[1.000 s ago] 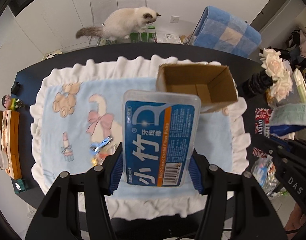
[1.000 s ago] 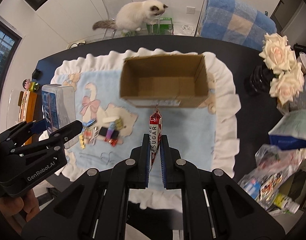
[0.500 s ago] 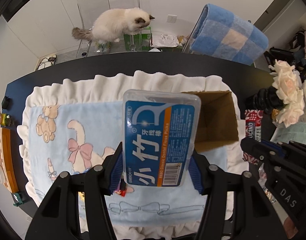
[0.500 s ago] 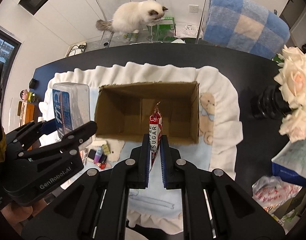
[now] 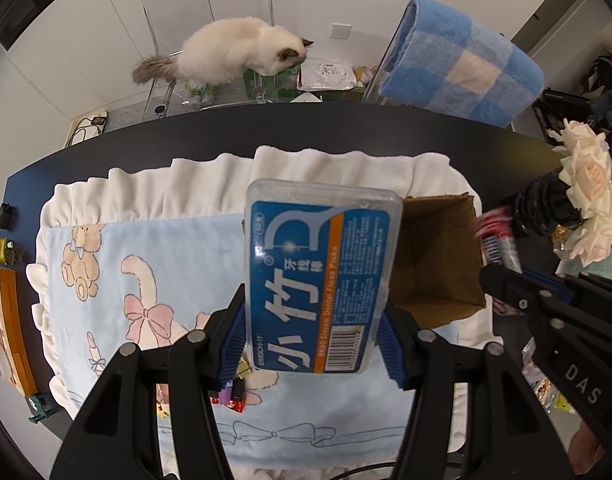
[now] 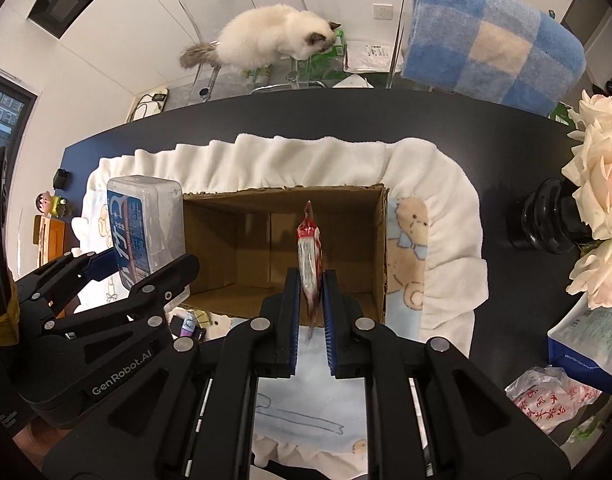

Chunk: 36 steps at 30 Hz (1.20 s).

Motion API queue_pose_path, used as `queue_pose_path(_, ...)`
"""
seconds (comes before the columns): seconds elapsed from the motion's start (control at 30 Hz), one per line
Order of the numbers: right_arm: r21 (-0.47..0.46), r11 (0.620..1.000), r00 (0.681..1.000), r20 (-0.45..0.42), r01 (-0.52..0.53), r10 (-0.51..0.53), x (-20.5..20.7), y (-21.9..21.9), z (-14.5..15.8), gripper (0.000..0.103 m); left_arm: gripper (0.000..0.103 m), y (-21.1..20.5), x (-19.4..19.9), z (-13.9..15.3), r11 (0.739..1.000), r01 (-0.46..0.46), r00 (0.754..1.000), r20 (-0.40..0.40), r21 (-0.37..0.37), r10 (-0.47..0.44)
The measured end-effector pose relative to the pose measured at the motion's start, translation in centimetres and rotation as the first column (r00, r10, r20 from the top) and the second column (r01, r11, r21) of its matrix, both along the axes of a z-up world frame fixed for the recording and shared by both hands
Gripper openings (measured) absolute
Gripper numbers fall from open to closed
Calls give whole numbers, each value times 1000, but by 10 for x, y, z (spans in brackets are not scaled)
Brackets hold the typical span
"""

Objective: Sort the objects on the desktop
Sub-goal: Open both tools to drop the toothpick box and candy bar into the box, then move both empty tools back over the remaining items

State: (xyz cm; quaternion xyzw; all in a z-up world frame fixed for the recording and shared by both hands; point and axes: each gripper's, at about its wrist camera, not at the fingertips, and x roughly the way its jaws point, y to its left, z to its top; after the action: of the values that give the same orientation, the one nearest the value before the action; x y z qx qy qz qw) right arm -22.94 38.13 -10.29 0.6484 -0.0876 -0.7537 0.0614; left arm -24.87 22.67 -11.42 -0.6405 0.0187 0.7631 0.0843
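Right wrist view: our right tool point(image 6: 310, 280) clamps a sugar packet point(image 6: 310, 256) upright over the open cardboard box point(image 6: 281, 208), which sits on the blanket toward the tabletop's far edge. Our left tool point(image 5: 312, 320) grips a floss box point(image 5: 320, 276) beside the box's left wall.

A left gripper point(image 5: 312, 320) with blue pads clamps a clear plastic dental floss pick box with a blue label point(image 5: 320, 276), upright above a pale blue cartoon blanket point(image 5: 145, 264), beside an open brown cardboard box point(image 5: 438, 256).
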Motion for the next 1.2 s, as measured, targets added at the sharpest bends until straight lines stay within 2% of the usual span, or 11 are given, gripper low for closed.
queue_pose_path(0.1,12,1000,1000,-5,12,-12,0,2,2,14,58,-1,1,0,1000,-4,1000,-4,-5,4)
queue_pose_path(0.13,12,1000,1000,-5,17,-17,0,3,3,20,63,-2,2,0,1000,-10,1000,-5,-5,10)
queue_pose_path(0.17,11,1000,1000,-6,17,-17,1,3,4,26,77,-3,3,0,1000,-16,1000,-6,-3,16)
queue_pose_path(0.2,14,1000,1000,-8,12,-12,2,3,5,38,84,-6,4,2,1000,-27,1000,-8,2,27)
queue_pose_path(0.23,17,1000,1000,-14,8,-8,3,3,6,44,89,-8,5,3,999,-36,999,-9,7,36)
queue_pose_path(0.43,35,999,999,-43,31,-30,13,6,19,70,97,-17,10,9,999,-37,999,13,9,36)
queue_pose_path(0.5,51,998,998,-54,33,-30,19,6,25,74,100,-20,15,14,1000,-25,1000,6,15,25)
queue_pose_path(0.67,88,995,997,-73,40,-33,38,-2,39,75,101,-35,32,32,999,-8,999,-44,52,10)
queue_pose_path(0.8,88,995,996,-81,47,-40,57,-16,50,75,102,-58,50,45,999,-27,996,-81,31,30)
queue_pose_path(1.0,89,995,995,-87,51,-43,91,-54,58,75,102,-101,83,50,1000,-17,999,-48,-26,16)
queue_pose_path(1.2,78,996,997,-63,49,-44,124,-102,54,75,102,-154,119,53,999,-29,999,-34,-23,29)
